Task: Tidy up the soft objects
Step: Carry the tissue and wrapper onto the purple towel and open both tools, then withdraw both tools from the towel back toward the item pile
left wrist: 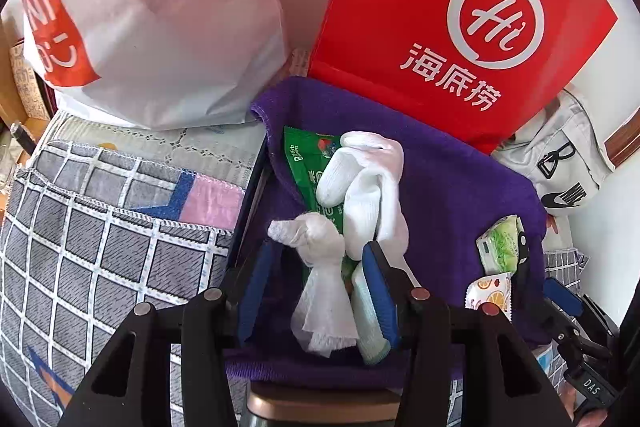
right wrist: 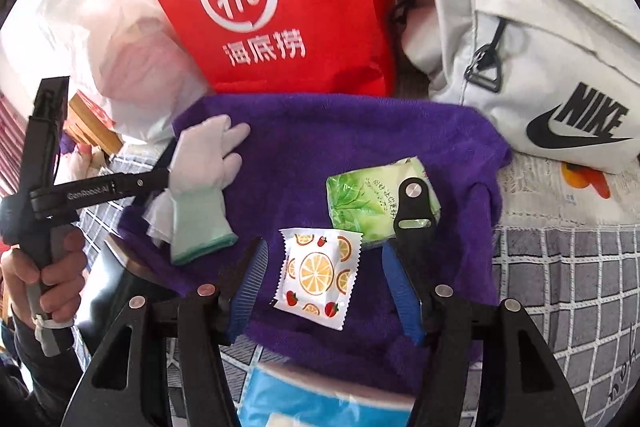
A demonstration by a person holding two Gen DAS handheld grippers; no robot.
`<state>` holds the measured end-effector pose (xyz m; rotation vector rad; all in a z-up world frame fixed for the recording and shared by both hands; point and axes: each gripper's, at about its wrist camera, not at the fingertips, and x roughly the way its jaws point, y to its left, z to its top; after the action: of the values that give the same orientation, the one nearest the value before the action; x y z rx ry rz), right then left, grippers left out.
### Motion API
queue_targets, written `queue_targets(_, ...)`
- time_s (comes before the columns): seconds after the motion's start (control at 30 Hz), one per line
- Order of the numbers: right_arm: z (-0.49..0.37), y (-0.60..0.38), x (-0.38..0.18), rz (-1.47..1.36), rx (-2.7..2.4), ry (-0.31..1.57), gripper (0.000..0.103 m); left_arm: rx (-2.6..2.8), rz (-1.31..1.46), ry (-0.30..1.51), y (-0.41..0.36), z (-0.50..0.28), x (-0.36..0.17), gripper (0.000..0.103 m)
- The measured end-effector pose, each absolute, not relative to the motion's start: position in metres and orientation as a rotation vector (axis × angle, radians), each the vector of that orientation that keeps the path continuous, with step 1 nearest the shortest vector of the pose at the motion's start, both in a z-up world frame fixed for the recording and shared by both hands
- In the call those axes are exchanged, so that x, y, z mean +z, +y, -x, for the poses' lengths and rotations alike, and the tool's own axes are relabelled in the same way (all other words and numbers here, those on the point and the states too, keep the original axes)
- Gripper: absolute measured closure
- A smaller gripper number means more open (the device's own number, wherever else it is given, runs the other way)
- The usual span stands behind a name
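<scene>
Listing around the purple towel [right wrist: 320,147]: we noted a red paper bag [right wrist: 280,7], white plastic bag [left wrist: 160,19] and grey pouch [right wrist: 520,47] crowding its far edge. On it lay a white glove [right wrist: 208,179], green packet [right wrist: 360,199] and fruit-print sachet [right wrist: 316,275]. Left gripper [left wrist: 316,287] and right gripper [right wrist: 324,283] stood released, gripping nothing. Checked bedding [left wrist: 100,247] lay beneath.
</scene>
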<state>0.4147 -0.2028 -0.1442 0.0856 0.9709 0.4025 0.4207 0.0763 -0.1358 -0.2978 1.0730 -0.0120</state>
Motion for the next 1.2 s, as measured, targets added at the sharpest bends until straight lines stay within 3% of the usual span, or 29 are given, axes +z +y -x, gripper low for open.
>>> queue_targets(0.4, -0.338, -0.194, -0.114, -0.016, 0.401, 0.909, 0.044, -0.015, 0.260, 1.018, 0.077, -0.360, -0.096, 0.057)
queue_targets(0.87, -0.244, -0.158, -0.146, 0.112, 0.393, 0.912, 0.044, -0.026, 0.260, 1.000, 0.089, -0.261, -0.094, 0.057)
queue_targets(0.93, -0.238, -0.151, -0.148, 0.160, 0.359, 0.892, 0.048, -0.030, 0.262, 0.999, 0.091, -0.251, -0.096, 0.057)
queue_targets(1.0, -0.233, -0.146, -0.148, 0.182, 0.359, 0.874, 0.070, -0.032, 0.265, 1.000, 0.094, -0.241, -0.098, 0.057)
queue_targets(1.2, -0.219, -0.142, -0.139, 0.153, 0.366, 0.858, 0.071, -0.020, 0.254, 1.010, 0.100, -0.212, -0.104, 0.057)
